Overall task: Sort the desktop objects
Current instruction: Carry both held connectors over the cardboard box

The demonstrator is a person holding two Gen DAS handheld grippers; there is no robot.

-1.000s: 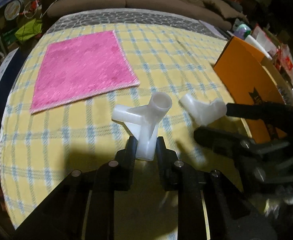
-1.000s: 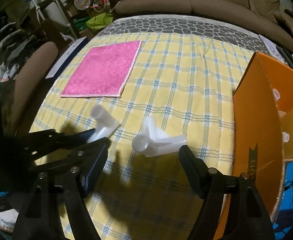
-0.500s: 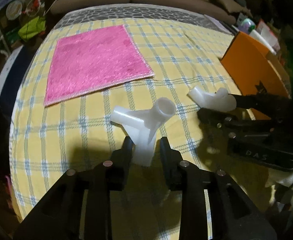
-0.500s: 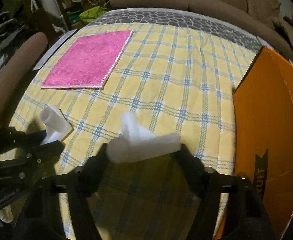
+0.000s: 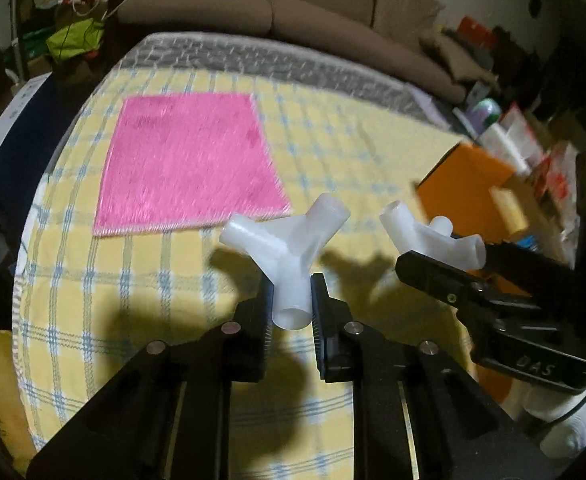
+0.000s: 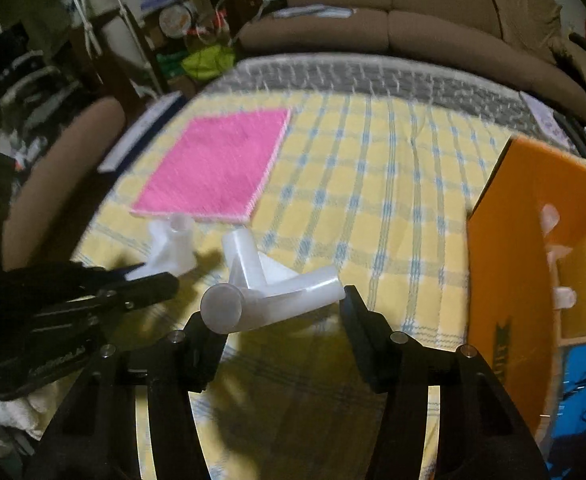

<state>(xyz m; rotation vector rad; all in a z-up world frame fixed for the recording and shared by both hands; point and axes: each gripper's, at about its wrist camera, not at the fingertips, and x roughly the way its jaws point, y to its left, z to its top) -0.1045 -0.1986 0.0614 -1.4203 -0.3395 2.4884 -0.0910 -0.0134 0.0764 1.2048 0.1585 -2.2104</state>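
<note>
White pipe connectors [image 5: 289, 248] [image 6: 269, 284] clamped, one in each hand-held gripper [image 5: 291, 304] [image 6: 281, 312].

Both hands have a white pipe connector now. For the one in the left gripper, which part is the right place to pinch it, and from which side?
Pinch one straight tube leg of the white three-way connector, coming along that leg from its open end, as the left gripper does now. The round leg fits between the flat pads; the other two branches splay away, clear of the fingers.

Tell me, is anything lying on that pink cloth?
No, the pink cloth lies bare on the checked tablecloth; both white pipe connectors are in the tools.
</note>
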